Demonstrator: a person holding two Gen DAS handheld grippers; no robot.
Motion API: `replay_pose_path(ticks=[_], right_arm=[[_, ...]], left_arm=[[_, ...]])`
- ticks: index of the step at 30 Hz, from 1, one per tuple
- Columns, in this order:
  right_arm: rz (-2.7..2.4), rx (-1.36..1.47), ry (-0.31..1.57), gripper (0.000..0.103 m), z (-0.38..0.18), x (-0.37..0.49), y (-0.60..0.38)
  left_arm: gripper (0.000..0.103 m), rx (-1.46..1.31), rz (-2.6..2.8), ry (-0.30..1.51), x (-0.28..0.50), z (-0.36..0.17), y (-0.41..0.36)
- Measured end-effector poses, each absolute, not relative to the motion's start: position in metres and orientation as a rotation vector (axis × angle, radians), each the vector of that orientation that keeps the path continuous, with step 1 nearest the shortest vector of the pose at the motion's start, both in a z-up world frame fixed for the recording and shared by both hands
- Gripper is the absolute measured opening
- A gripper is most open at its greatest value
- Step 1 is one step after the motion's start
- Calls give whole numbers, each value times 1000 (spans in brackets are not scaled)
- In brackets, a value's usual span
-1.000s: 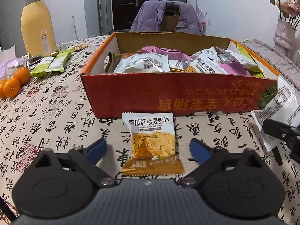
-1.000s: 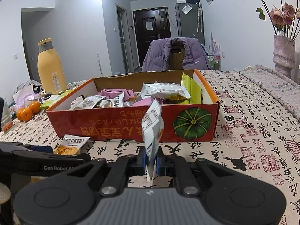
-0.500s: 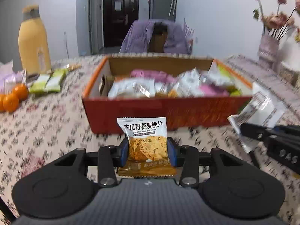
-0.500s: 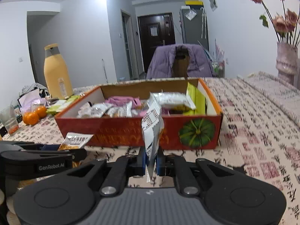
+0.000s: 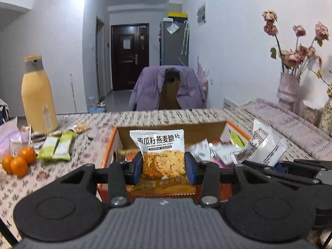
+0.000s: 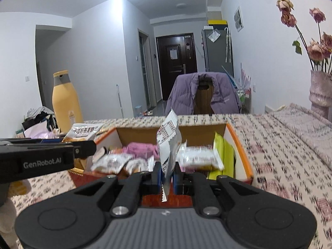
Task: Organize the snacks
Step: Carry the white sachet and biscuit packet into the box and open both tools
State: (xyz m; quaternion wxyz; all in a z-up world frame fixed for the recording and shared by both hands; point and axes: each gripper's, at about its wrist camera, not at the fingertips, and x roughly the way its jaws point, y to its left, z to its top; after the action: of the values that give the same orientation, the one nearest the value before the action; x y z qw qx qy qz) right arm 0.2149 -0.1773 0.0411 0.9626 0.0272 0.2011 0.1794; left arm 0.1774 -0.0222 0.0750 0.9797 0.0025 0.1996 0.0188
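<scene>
My left gripper (image 5: 164, 167) is shut on an orange and white oat crisp packet (image 5: 160, 157), held upright in the air in front of the red cardboard box (image 5: 109, 154). In the right wrist view my right gripper (image 6: 167, 174) is shut on a white snack packet (image 6: 168, 145), held edge-on just before the box (image 6: 241, 151). The box holds several wrapped snacks, among them a pink one (image 6: 141, 148) and a green one (image 6: 223, 153). The left gripper's arm (image 6: 41, 157) with its packet (image 6: 85, 131) shows at the left of the right wrist view; the white packet (image 5: 263, 145) shows at the right of the left wrist view.
On the patterned tablecloth left of the box lie two green snack bars (image 5: 57, 148) and three small oranges (image 5: 17, 161), with a tall yellow bottle (image 5: 38, 95) behind them. A chair with a purple jacket (image 5: 167, 89) stands past the table. A vase of dried roses (image 5: 288, 91) stands at the right.
The left gripper closed on the oat crisp packet that lay on the table and lifted it. Both grippers rose, so the box now sits lower in both views.
</scene>
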Motion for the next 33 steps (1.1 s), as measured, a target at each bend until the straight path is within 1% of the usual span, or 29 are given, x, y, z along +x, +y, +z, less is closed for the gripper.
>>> replay_pose_path(ticks=[6,11,17,23,26,27,28,29,30,31,32,33], right_arm=[[356,100,394,10,53,250,-175],[343,91,409,10,57,278,-172],[328,76,429,10,56,308,-168],[302,15,465,10,39,327,-158],[302,21,485,14,34,329,-159],[296,22,487,20,33,328,-160],[298,28,487,26,32,327,-162],[301,41,485,45,32,324,-165],[304,52,479,68,31,321,-167],[304,57,469,77,31,318,-169],[301,57,455,88,30,315,-171],[296,52,441,90,30,312,-172]], left_arm=[[42,3,72,378,208,88,-23],[42,8,101,386,233,88,-21],[42,13,140,430,270,76,-18],[42,45,191,499,298,50,-12],[45,34,190,523,302,43,-6],[49,29,184,528,302,42,-3],[60,26,179,531,302,41,0],[68,21,175,530,300,40,2],[86,21,175,522,298,39,4],[97,26,180,510,295,39,4],[99,33,186,491,291,38,5],[102,35,189,479,288,38,5]])
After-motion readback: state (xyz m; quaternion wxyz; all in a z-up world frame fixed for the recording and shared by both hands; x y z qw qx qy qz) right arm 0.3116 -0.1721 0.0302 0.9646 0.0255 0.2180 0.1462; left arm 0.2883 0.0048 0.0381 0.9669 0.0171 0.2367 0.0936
